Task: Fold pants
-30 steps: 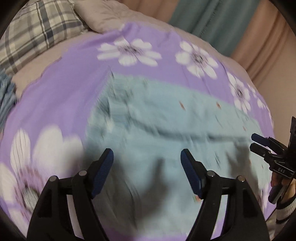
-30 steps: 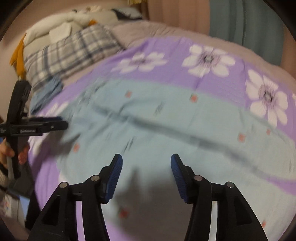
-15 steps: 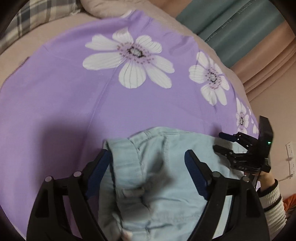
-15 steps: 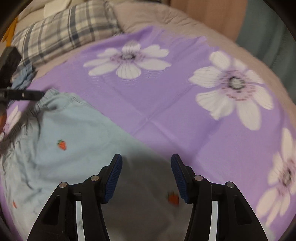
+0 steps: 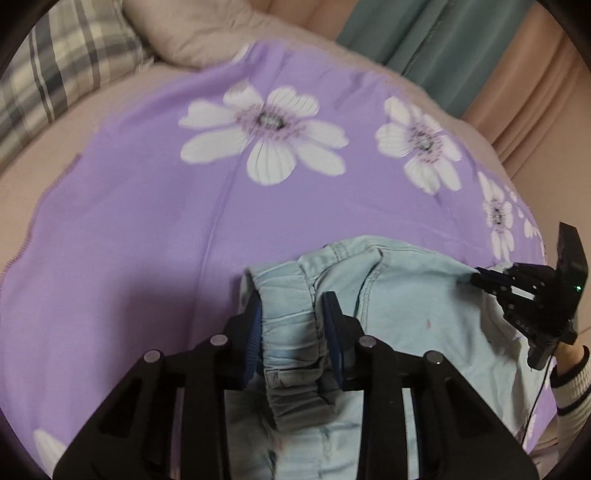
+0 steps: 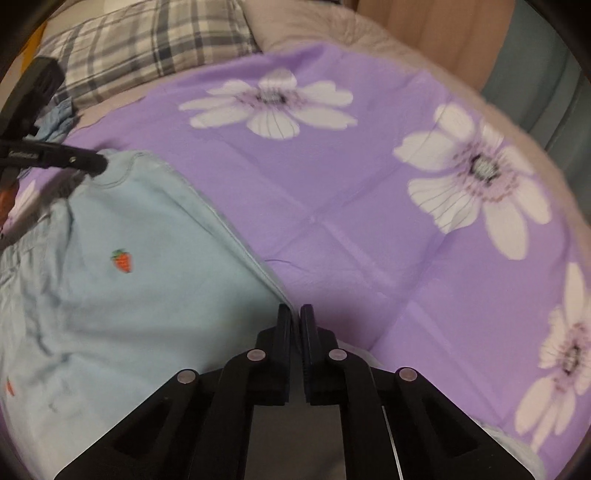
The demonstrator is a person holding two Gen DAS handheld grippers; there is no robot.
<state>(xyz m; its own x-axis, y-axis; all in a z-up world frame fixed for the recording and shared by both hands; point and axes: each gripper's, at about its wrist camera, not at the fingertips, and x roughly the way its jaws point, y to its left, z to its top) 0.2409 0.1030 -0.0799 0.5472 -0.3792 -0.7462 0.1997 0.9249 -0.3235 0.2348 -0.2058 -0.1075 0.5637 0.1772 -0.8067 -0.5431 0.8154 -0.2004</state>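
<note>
The pale blue denim pants, embroidered with small orange carrots, lay on the purple bedspread printed with white flowers, at its near edge, with bare purple cloth beyond them. The left gripper was closing its blue-padded jaws on the gathered elastic waistband, which bunched between the pads and already looked pinched. The right gripper had its jaws closed together on the thin folded edge of the pants, at the point where that edge met the bedspread; in the left wrist view the same right gripper appeared at the far corner of the denim, pulling it into a small peak. The step in hand was judged to be securing two holds before a lift and fold. To do it well, both grips probably needed to catch every layer at the edge, since a hold on the top layer alone would let the lower one sag; the two tools would best rise together and keep the cloth between them taut, so the fold line fell straight across the bedspread. Counts: one pair of pants; two grippers; two carrots clearly visible in the right wrist view, with a faint mark in the left wrist view too small to identify; one plaid pillow and one beige pillow beyond the bedspread; one teal curtain behind them.
</note>
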